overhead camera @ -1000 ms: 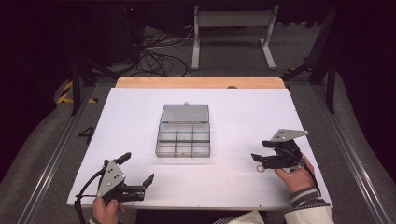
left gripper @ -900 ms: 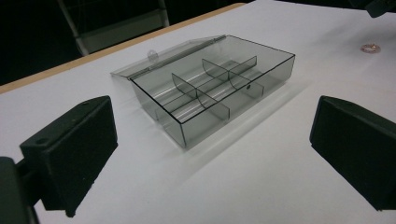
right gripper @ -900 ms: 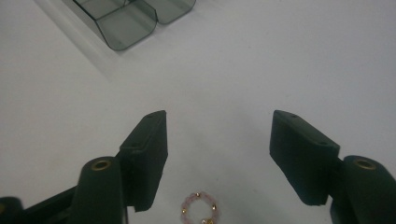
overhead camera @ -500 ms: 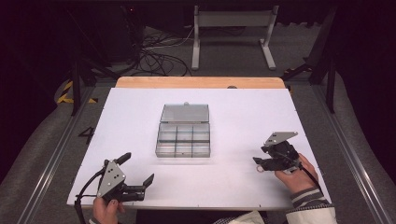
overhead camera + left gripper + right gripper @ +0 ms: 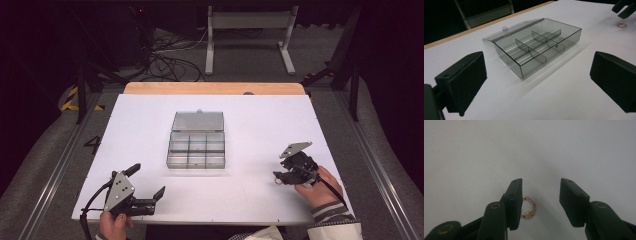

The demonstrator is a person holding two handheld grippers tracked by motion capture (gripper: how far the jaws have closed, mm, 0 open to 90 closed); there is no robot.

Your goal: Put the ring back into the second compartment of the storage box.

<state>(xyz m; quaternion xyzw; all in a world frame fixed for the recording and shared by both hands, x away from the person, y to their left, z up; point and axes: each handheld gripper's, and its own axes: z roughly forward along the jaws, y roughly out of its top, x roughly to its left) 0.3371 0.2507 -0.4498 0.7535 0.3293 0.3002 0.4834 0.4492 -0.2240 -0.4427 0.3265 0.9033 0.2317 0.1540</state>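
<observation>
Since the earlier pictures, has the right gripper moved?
Yes. The right gripper has sunk toward the table's near edge, away from the clear box, closing around the bead ring.

You are working in a lab or recording studio, not a home. Your bench [image 5: 150, 125] is a white board laid on a wooden top, standing on grey carpet [image 5: 45, 165]. Black drapes close off the back, loose cables [image 5: 170, 55] trail across the floor, hazard tape [image 5: 75, 97] marks one corner, and a metal stand [image 5: 247, 30] sits behind.
</observation>
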